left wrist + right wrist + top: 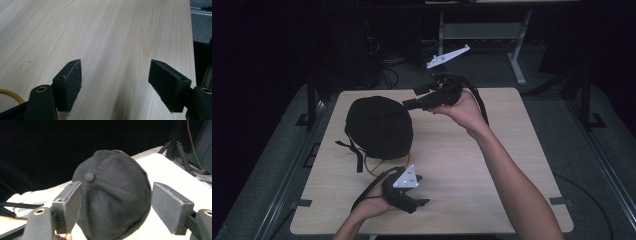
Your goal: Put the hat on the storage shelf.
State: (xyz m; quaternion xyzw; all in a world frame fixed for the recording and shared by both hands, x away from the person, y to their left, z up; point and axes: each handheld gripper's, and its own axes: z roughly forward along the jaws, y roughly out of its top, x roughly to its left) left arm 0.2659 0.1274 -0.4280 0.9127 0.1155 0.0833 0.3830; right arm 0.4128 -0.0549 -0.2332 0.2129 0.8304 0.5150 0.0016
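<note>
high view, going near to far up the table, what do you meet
left gripper → black cap → right gripper

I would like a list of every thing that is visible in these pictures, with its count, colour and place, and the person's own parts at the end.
cap: one, black, with a button on top, on the left rear part of the table
straps: black, hanging out from the cap's near edge onto the table
yellow cord: one, lying on the table at the cap's near edge
table: one, light wood, in the middle of the high view
frame: grey metal, on the floor behind the table
left gripper: one, black, jaws open, low over the table's near edge, holding nothing
right gripper: one, black, jaws open, raised and aimed at the cap
forearms: two, coming in from the bottom
</note>
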